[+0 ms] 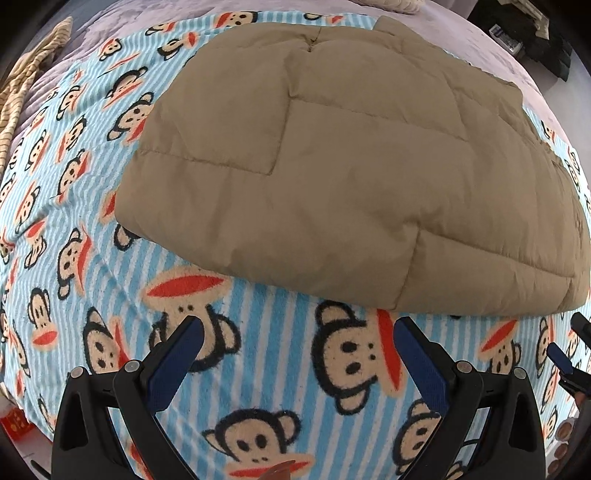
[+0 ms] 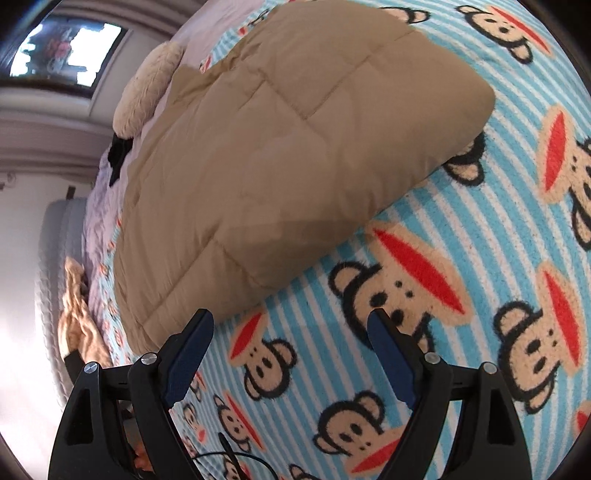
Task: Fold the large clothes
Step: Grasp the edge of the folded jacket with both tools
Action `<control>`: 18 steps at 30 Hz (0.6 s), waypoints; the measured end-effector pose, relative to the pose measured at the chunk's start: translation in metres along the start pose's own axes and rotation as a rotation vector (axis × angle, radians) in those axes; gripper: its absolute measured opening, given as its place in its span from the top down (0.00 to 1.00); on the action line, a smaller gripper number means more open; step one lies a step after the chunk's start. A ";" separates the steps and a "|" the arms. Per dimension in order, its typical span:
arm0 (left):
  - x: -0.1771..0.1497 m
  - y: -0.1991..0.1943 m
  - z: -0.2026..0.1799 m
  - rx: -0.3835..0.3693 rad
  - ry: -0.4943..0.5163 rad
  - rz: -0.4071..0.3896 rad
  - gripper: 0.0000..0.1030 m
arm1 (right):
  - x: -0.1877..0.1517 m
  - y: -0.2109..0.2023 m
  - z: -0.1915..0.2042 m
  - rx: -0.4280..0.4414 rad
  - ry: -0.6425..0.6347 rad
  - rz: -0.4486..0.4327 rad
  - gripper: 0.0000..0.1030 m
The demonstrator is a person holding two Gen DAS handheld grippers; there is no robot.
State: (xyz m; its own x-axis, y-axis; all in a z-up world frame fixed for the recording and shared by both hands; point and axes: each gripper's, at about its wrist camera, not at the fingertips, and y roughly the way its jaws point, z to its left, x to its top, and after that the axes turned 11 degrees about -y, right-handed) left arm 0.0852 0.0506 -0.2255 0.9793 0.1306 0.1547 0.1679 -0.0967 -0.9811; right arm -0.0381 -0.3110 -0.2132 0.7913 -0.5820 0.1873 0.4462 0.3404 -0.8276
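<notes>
A tan quilted puffer garment lies folded into a thick block on a blue striped monkey-print blanket. My left gripper is open and empty, held over the blanket just short of the garment's near edge. The right gripper's tip shows at the far right of the left wrist view. In the right wrist view the same garment lies ahead and to the left. My right gripper is open and empty, its left finger close to the garment's near corner.
The blanket covers a lilac bedspread. A striped beige cloth lies at the bed's left edge. A cream plush pillow and a black item lie beyond the garment. A crumpled tan cloth lies at the bed's edge.
</notes>
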 end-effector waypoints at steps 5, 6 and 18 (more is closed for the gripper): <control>0.008 -0.001 0.005 -0.011 -0.018 -0.017 0.00 | 0.010 0.000 -0.014 0.042 0.100 -0.046 0.15; 0.011 -0.001 0.008 -0.018 -0.032 -0.023 0.00 | 0.011 0.000 -0.018 0.052 0.116 -0.051 0.15; 0.059 0.017 0.077 -0.357 -0.309 0.042 0.00 | 0.043 0.011 -0.059 0.172 0.301 -0.130 0.15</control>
State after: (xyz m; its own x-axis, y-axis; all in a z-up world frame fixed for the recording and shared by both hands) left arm 0.1375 0.1326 -0.2419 0.9155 0.4018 0.0204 0.2101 -0.4341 -0.8760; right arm -0.0238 -0.3756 -0.2456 0.5763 -0.8111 0.0999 0.6189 0.3533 -0.7016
